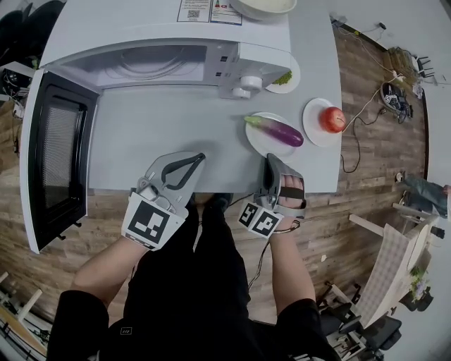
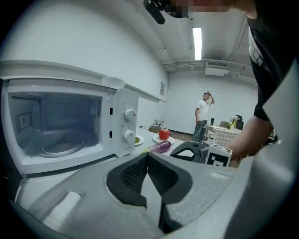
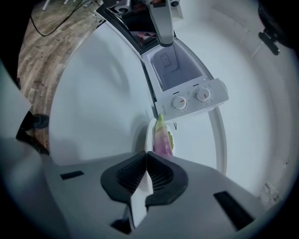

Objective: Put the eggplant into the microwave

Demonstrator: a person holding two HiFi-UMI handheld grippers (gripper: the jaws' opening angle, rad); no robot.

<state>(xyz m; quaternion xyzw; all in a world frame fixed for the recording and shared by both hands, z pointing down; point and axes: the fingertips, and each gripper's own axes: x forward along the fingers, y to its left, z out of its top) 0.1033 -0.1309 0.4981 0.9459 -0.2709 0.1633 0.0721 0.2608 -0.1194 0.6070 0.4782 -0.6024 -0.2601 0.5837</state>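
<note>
**Eggplant on its plate, microwave open, both grippers closed and empty**

Holds a gripper in each hand at the lower middle of the head view, over the near edge of the grey surface (image 1: 162, 134). Holds the left gripper (image 1: 200, 157) left of centre, pointing up-frame toward the microwave (image 1: 162, 32). Shows in the left gripper view its dark ribbed pads (image 2: 134, 173) meeting at the tips, with nothing between. Holds the right gripper (image 1: 268, 159) right of centre, tips just beside the near rim of a white plate (image 1: 259, 144); cannot tell whether touching. Shows the same in the right gripper view: jaws pressed together and empty, the plate straight ahead above them.

Finds the eggplant (image 1: 276, 130) lying across that plate, right of centre in the head view. Green stem toward the upper left, purple body toward the lower right, apart from both grippers.

Has the microwave at the upper left, door (image 1: 56, 162) swung wide toward the left edge. Shows a glass turntable (image 2: 60, 148) in the cavity, at the left of the left gripper view. Two knobs (image 1: 252, 83) on the panel at the right end. A pale bowl (image 1: 264, 7) on top, at the upper edge.

Right of the eggplant's plate, a second plate (image 1: 313, 134) with a red round fruit (image 1: 332, 119). Beside the knobs, a third plate (image 1: 294, 79) with something green. Wooden floor (image 1: 380, 162) along the right. Far off in the left gripper view, a person (image 2: 203, 122) standing.
</note>
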